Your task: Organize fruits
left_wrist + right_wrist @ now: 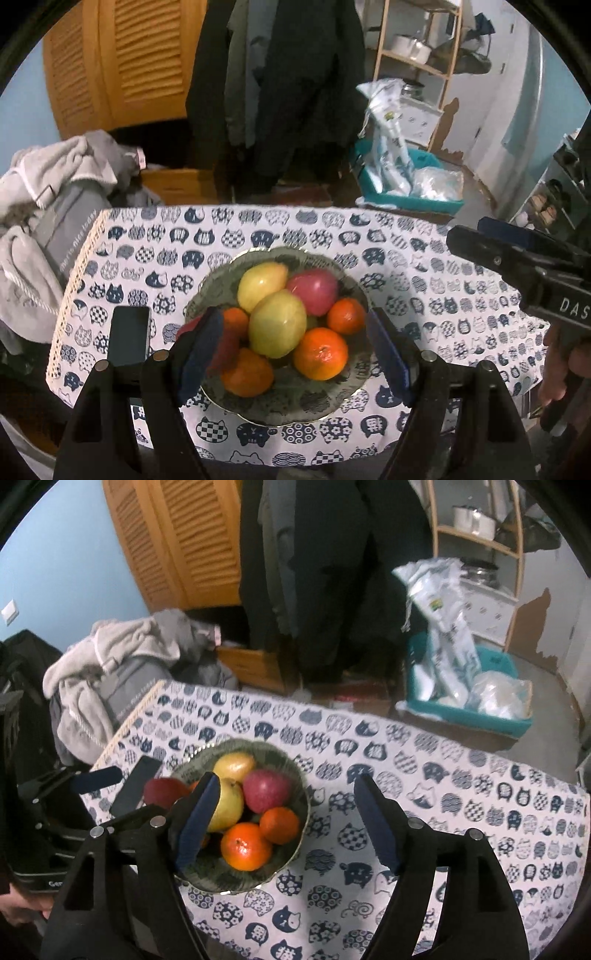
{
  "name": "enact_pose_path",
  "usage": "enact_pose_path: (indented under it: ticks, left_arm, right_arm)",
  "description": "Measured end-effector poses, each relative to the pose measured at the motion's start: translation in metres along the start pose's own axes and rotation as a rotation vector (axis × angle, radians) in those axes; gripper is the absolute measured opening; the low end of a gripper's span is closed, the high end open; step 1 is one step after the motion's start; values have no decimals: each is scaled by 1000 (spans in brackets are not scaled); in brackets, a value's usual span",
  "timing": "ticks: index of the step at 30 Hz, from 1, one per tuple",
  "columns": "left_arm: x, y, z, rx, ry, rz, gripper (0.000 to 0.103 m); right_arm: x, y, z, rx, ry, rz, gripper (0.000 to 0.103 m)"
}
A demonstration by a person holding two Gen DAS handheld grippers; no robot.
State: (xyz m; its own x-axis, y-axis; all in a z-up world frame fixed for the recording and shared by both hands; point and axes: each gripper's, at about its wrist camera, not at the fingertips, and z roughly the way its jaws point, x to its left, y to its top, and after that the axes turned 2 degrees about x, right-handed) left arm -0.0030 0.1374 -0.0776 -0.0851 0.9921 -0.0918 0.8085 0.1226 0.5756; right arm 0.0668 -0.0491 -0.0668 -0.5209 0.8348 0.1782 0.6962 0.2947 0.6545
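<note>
A patterned green bowl (218, 280) on the cat-print tablecloth holds two yellow pears (277, 323), a red apple (314, 288) and several oranges (320, 353); another red fruit sits at its left rim, partly hidden by my left finger. My left gripper (295, 350) is open above the bowl, holding nothing. In the right wrist view the bowl (295, 845) sits lower left with pears (229, 805), an apple (266, 789), oranges (245, 846) and a second red apple (162, 790). My right gripper (286, 823) is open and empty over the bowl's right edge; it also shows in the left wrist view (517, 258).
A black phone (129, 341) lies left of the bowl, also seen in the right wrist view (136, 790). The tablecloth (443, 794) stretches right of the bowl. Beyond the table are piled clothes (55, 184), a teal basket (413, 199) of bags and hanging dark coats.
</note>
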Motion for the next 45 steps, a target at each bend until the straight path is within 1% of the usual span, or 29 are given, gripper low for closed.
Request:
enact_pose_path:
  ticks: [3, 6, 12, 15, 22, 24, 27, 33, 45]
  left_arm:
    - [-3, 4, -14, -29, 1, 2, 87]
    - [-7, 7, -26, -52, 2, 12, 87]
    - [-15, 11, -44, -73, -8, 31, 88]
    - [-20, 12, -54, -95, -15, 35, 93]
    - [-30, 13, -74, -149, -22, 52, 96]
    - [-33, 14, -79, -162, -22, 60, 100]
    - [-36, 13, -86, -189, -20, 72, 100]
    - [-39, 12, -92, -216, -8, 77, 101]
    - [-44, 12, -92, -209, -3, 78, 102]
  right_arm:
    - [-2, 5, -19, -38, -13, 4, 81]
    - [-2, 8, -35, -67, -30, 1, 83]
    - [1, 10, -62, -112, -56, -17, 85]
    - [1, 10, -73, -142, -63, -16, 85]
    - [5, 8, -87, -161, -85, -40, 85]
    - [6, 7, -89, -162, -79, -44, 85]
    - [6, 5, -93, -166, -78, -46, 85]
    - [6, 3, -93, -155, -83, -50, 86]
    - [3, 0, -94, -138, -84, -38, 86]
